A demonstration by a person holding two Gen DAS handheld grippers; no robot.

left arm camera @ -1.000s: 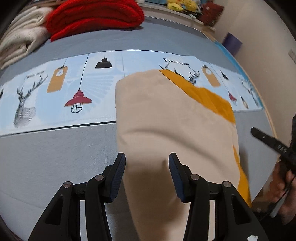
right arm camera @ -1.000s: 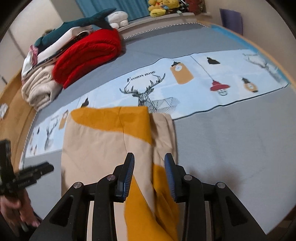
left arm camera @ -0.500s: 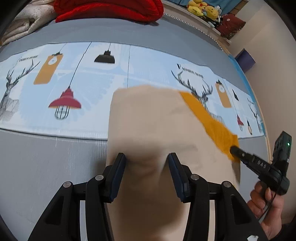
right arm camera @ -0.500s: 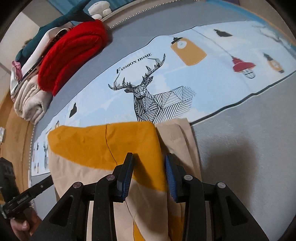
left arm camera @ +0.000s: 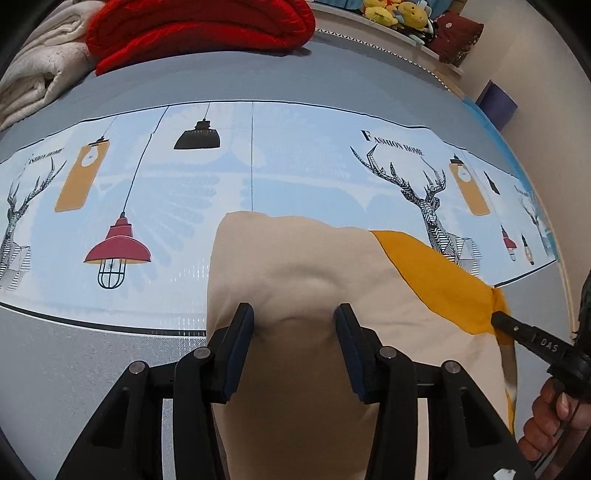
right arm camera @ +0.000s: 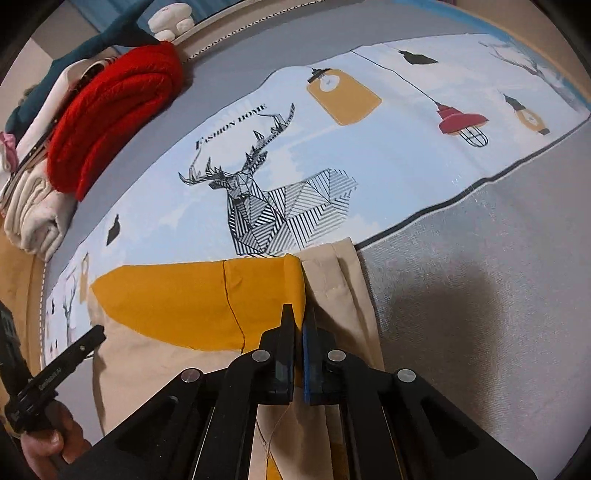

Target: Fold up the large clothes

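Observation:
A beige and mustard-yellow garment (left arm camera: 314, 266) lies folded on the printed bedspread; it also shows in the right wrist view (right arm camera: 177, 302). My left gripper (left arm camera: 293, 314) is open, its fingers straddling a raised bump of the beige cloth. My right gripper (right arm camera: 298, 317) is shut on the yellow folded edge of the garment, and shows in the left wrist view (left arm camera: 496, 317) at the garment's right corner. The left gripper shows in the right wrist view (right arm camera: 99, 332) at the garment's left side.
A blue band with deer and lamp prints (left arm camera: 258, 155) crosses the grey bedspread (right arm camera: 498, 332). A red knitted blanket (left arm camera: 199, 29) and cream folded blankets (left arm camera: 33, 88) lie at the back left. Plush toys (left arm camera: 395, 14) sit on the far ledge.
My right gripper has shut on the garment's yellow edge. Both grippers have moved forward along the garment toward its far edge. The left gripper stays open.

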